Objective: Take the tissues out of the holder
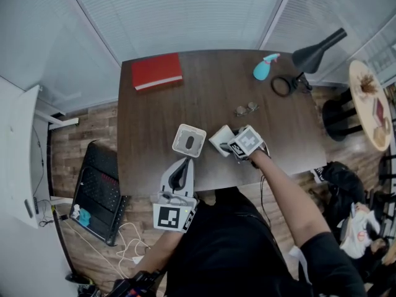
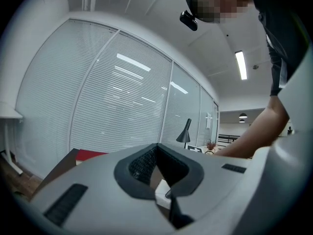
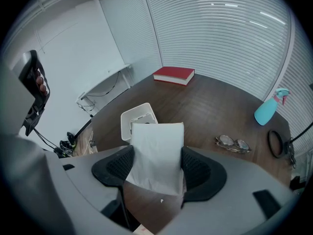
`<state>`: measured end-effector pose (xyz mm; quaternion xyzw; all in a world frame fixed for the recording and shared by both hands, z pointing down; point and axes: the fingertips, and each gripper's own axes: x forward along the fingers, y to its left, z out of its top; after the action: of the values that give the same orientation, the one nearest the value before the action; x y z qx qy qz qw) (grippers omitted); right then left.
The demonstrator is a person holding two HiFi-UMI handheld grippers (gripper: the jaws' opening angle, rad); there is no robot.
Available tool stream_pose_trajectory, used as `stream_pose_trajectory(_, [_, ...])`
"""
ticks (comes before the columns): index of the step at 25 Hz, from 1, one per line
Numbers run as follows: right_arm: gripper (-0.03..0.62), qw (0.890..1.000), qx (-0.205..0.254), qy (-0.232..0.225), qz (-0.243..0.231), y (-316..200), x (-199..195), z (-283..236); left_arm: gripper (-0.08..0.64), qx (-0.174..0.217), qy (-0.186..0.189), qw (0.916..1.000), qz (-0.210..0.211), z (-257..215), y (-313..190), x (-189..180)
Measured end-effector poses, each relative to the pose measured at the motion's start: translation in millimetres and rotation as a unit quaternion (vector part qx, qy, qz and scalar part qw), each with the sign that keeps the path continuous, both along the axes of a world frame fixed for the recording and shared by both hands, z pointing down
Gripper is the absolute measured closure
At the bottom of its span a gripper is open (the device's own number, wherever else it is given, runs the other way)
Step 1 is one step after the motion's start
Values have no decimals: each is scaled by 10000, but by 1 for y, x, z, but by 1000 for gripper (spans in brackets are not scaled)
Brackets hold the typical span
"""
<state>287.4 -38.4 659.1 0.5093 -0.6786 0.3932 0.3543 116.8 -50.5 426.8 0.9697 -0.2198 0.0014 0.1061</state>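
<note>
My right gripper (image 1: 226,146) is shut on a white tissue pack (image 1: 219,139), its pads pressing the pack's two sides. The pack (image 3: 157,146) stands upright between the black pads (image 3: 113,168), out of the holder and just right of it. The white square holder (image 1: 189,140) rests on the dark wooden table (image 1: 154,122), with a dark slot in its top; it shows behind the pack (image 3: 139,117) in the right gripper view. At the table's front edge my left gripper (image 1: 184,166) points at the holder, shut and holding nothing (image 2: 157,153).
A red book (image 1: 156,70) lies at the far left corner. Glasses (image 1: 245,109), a teal spray bottle (image 1: 265,67) and a black desk lamp (image 1: 312,57) occupy the right side. A black mesh object (image 1: 96,190) lies on the floor at left; a round side table (image 1: 369,104) stands at right.
</note>
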Motion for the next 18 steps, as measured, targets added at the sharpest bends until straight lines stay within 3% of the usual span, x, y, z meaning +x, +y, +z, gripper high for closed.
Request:
stream_pose_trajectory(9, [272, 9999, -92, 91, -37, 12, -24, 3, 563, -99, 70, 9999, 42, 6, 3, -22])
stream_pose_trajectory(18, [272, 9993, -131, 190, 303, 18, -40, 4, 563, -81, 93, 9997, 220, 5, 5, -43])
